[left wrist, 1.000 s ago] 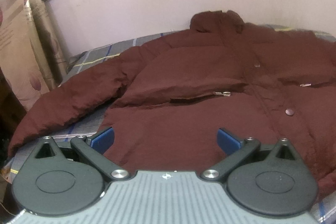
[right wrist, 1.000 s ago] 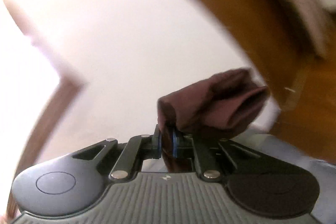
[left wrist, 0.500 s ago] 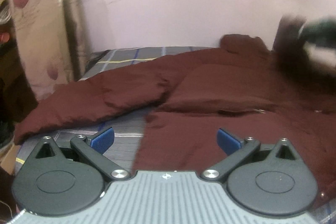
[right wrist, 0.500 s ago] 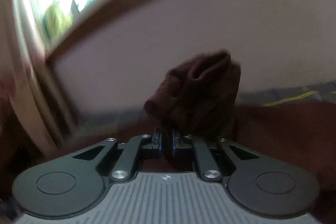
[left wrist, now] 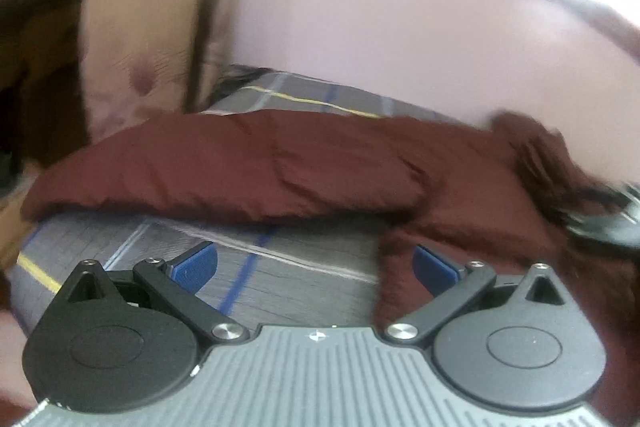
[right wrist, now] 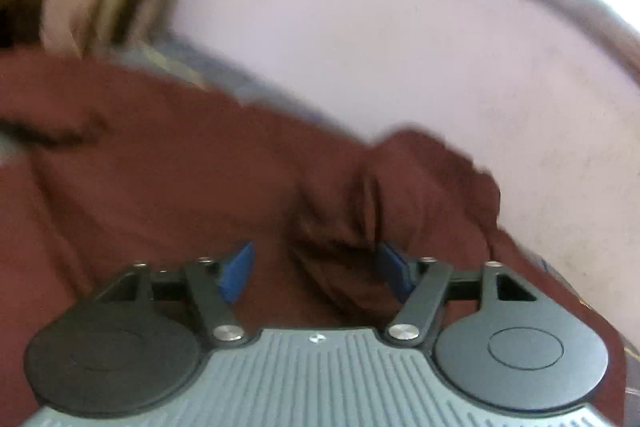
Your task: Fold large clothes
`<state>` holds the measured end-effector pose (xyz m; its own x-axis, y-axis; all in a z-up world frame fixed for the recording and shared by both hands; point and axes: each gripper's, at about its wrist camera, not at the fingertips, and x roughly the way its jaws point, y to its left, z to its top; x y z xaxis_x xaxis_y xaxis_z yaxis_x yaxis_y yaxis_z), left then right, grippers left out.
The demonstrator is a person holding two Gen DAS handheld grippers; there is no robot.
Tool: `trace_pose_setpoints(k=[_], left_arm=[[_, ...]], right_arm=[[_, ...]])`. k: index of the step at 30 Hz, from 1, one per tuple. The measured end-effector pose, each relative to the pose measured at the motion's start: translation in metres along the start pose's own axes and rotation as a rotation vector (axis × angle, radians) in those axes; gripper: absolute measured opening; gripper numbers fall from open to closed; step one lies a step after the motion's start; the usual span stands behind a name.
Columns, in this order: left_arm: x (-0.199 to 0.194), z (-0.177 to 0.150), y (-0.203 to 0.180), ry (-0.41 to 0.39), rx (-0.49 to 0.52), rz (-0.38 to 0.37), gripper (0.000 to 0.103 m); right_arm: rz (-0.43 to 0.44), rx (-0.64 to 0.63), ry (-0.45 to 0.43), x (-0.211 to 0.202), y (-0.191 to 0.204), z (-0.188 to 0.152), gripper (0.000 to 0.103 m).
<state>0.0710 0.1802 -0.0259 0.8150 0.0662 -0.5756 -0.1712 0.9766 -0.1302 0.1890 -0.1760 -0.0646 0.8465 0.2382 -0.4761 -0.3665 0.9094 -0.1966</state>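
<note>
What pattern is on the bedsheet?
Grey plaid bedsheet with blue, white and yellow lines; clearest in the left wrist view.

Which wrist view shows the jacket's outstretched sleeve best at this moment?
The left wrist view: the sleeve lies full length across the plaid bedsheet. The right wrist view shows only blurred maroon jacket fabric, no clear sleeve outline.

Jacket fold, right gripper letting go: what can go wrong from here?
1. The right gripper has its jaws opening with the folded-over sleeve cuff bunched right ahead of it; the puffy fabric may spring back and undo the fold.
2. The other sleeve reaches the bed edge and could slide off.
3. The left gripper is open over bedsheet, beside the jacket hem; closing here could grab sheet.
</note>
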Motion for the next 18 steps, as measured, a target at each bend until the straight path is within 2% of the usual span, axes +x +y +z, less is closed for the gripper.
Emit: trace_pose_setpoints(k=[3, 4, 6, 8, 10, 13, 16, 18], left_arm=[[0.007, 0.003, 0.029, -0.003, -0.114, 0.024, 0.1], [0.011, 0.004, 0.037, 0.014, -0.142, 0.035, 0.098], [0.02, 0.006, 0.058, 0.047, -0.219, 0.029, 0.096], [0.03, 0.007, 0.085, 0.086, -0.33, 0.009, 0.087], [0.037, 0.008, 0.105, 0.108, -0.416, 0.027, 0.087], [0.04, 0.01, 0.13, 0.075, -0.508, 0.026, 0.086], [0.046, 0.018, 0.15, 0.052, -0.565, 0.069, 0.089], [0.051, 0.022, 0.159, 0.035, -0.617, 0.051, 0.089]], right_arm=[[0.069, 0.006, -0.102, -0.032, 0.013, 0.0, 0.095], [0.081, -0.007, -0.12, -0.042, 0.018, -0.005, 0.098], [0.093, -0.058, -0.121, -0.049, 0.032, -0.016, 0.098], [0.107, -0.128, -0.09, -0.047, 0.048, -0.028, 0.098], [0.102, -0.173, -0.076, -0.045, 0.06, -0.034, 0.098], [0.117, -0.119, -0.074, -0.039, 0.056, -0.035, 0.098], [0.145, -0.031, -0.053, -0.037, 0.043, -0.034, 0.098], [0.162, 0.025, -0.042, -0.035, 0.037, -0.037, 0.098]])
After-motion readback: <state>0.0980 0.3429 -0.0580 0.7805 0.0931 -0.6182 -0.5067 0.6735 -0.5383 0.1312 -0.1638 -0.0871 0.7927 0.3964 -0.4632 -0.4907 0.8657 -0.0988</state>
